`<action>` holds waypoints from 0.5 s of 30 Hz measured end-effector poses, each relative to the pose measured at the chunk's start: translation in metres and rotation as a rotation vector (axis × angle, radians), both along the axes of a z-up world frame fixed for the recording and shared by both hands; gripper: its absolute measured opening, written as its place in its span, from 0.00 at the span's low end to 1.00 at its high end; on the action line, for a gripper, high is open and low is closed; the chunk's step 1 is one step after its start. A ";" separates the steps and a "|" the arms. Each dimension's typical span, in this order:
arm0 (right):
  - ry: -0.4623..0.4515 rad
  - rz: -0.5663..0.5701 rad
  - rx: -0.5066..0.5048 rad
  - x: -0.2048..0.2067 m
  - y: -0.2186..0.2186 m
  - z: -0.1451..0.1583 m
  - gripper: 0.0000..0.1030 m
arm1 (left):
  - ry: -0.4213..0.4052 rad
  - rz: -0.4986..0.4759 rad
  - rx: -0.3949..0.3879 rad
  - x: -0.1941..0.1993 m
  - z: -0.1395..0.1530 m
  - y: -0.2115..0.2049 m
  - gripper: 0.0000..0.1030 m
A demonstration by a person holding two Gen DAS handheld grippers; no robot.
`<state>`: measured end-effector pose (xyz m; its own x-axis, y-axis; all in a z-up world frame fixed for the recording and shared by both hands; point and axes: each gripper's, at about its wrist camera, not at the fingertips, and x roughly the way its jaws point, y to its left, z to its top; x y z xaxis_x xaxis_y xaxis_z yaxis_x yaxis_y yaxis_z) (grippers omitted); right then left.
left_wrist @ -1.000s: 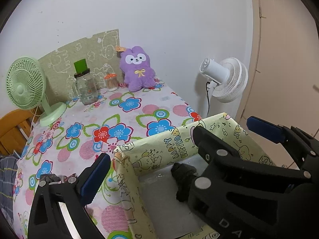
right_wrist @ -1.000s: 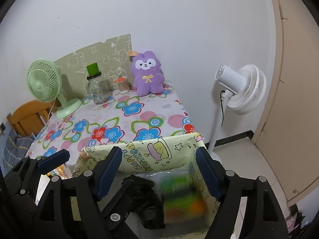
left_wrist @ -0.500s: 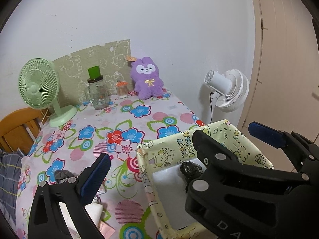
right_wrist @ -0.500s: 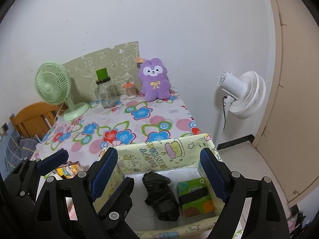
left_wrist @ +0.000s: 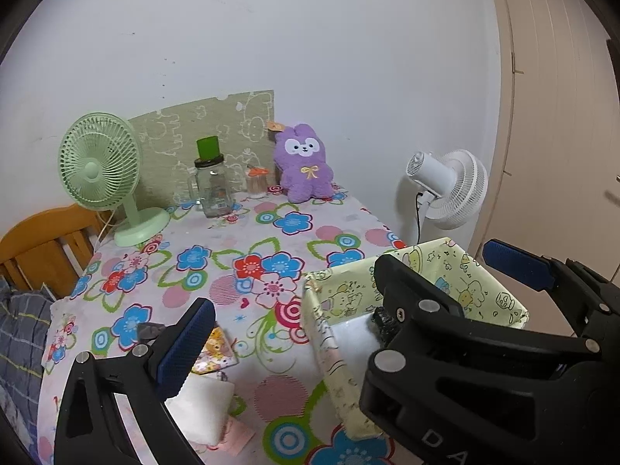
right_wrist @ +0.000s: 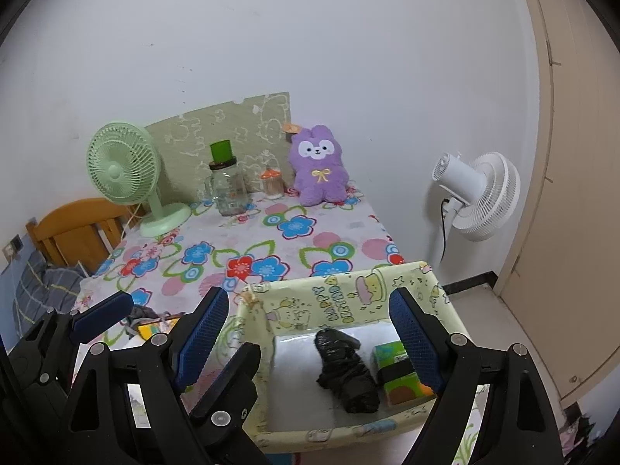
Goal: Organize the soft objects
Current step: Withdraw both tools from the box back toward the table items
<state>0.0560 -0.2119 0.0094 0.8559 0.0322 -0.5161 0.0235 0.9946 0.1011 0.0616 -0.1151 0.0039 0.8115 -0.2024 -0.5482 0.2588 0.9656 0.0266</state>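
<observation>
Between picks — black bundle (right_wrist: pixel 345 372) and green pack (right_wrist: pixel 399 372) already in box (right_wrist: pixel 333 294). Both grippers (right_wrist: pixel 310 329) (left_wrist: pixel 348 290) spread wide, empty. Next: reach left for white pad (left_wrist: pixel 201 407).

A: Both views are reading bright and even, soft indoor light, wall (left_wrist: pixel 310 38) going slightly grey-blue. No hard shadows.
B: Fisheye is bending the door (right_wrist: pixel 573 193) edge, corners are vignetting black. Focus is holding sharp; faint glare is showing on the box (right_wrist: pixel 348 298) liner.
</observation>
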 end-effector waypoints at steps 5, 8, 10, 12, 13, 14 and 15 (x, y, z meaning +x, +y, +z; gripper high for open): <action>-0.012 0.007 -0.002 -0.007 0.013 0.002 0.85 | -0.019 0.000 0.010 -0.007 0.003 0.013 1.00; -0.019 0.011 -0.001 -0.011 0.021 0.003 0.85 | -0.020 0.005 0.007 -0.009 0.003 0.021 1.00; -0.017 0.014 0.003 -0.012 0.026 0.002 0.85 | -0.021 0.014 0.007 -0.010 0.002 0.027 1.00; -0.017 0.025 0.004 -0.012 0.032 0.001 0.85 | -0.023 0.023 0.007 -0.011 0.001 0.033 1.00; -0.016 0.029 0.003 -0.011 0.035 0.001 0.85 | -0.023 0.029 0.008 -0.013 0.001 0.035 1.00; -0.016 0.035 0.002 -0.011 0.039 0.000 0.85 | -0.023 0.033 0.008 -0.013 0.000 0.038 1.00; -0.016 0.040 0.002 -0.011 0.042 0.000 0.85 | -0.025 0.038 0.008 -0.014 0.000 0.041 1.00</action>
<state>0.0451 -0.1703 0.0094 0.8620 0.0677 -0.5024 -0.0178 0.9945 0.1034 0.0475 -0.0744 0.0039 0.8318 -0.1668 -0.5295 0.2211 0.9744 0.0402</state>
